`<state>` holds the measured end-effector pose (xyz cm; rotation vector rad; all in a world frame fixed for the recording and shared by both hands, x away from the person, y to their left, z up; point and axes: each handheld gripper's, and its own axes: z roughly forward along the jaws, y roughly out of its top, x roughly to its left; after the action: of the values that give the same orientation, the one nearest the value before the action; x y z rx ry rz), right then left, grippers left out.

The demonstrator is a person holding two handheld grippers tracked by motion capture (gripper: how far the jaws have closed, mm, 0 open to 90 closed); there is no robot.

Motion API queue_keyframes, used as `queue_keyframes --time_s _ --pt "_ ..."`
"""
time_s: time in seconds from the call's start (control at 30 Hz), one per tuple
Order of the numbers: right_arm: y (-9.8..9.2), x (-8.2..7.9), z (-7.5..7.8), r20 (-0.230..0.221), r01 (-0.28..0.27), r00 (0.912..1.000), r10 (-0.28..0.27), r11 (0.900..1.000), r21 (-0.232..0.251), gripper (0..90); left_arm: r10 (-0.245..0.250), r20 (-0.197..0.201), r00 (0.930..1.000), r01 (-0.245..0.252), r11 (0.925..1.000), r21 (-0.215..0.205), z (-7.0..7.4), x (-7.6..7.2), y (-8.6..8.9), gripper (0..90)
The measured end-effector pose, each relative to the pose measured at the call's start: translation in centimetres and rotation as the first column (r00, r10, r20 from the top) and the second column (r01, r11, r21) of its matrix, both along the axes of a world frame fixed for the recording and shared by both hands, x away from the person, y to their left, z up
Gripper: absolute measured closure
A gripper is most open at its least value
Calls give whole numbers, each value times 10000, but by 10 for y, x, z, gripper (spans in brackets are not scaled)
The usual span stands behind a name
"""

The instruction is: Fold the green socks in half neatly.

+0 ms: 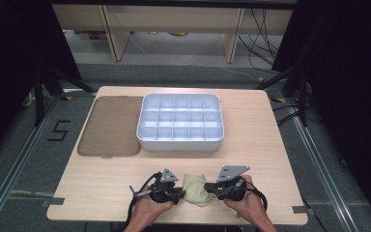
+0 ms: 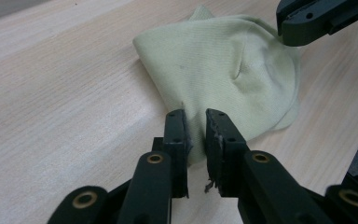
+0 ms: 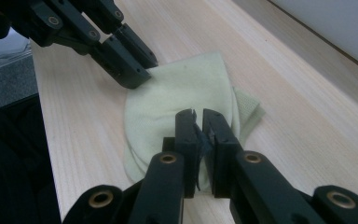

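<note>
On the table [image 1: 101, 193], near its front edge, the pale green cloth [image 1: 196, 189] lies bunched between my hands. My left gripper [image 2: 196, 122] pinches one edge with narrow jaws, and my right gripper [image 3: 199, 122] pinches the opposite edge. I judge both bites thin: a quick pull could slip the fabric free or drag it off the edge.

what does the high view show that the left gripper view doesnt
High view alone: the white divided tray, the brown lid left of it, the person's hands and the floor around the table.
Left gripper view alone: the left gripper jaws up close, pinching an edge of the pale yellow-green cloth.
Both: the cloth, the wooden table, and the right gripper at the cloth's other side.
</note>
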<state>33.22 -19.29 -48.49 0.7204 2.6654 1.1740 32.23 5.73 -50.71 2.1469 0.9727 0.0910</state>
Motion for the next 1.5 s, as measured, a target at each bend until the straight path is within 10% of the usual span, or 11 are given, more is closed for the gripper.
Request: queue_keyframes --time_s 1.1,1.5 --pt "50 -4 -21 -356 -1292 9911 1282 9912 -285 861 -325 1005 9944 275 9984 504 17 -2 4 850" --pt "33 13 -10 -158 -137 9998 138 9999 56 861 -632 1389 9883 546 9964 644 24 -8 -1 851"
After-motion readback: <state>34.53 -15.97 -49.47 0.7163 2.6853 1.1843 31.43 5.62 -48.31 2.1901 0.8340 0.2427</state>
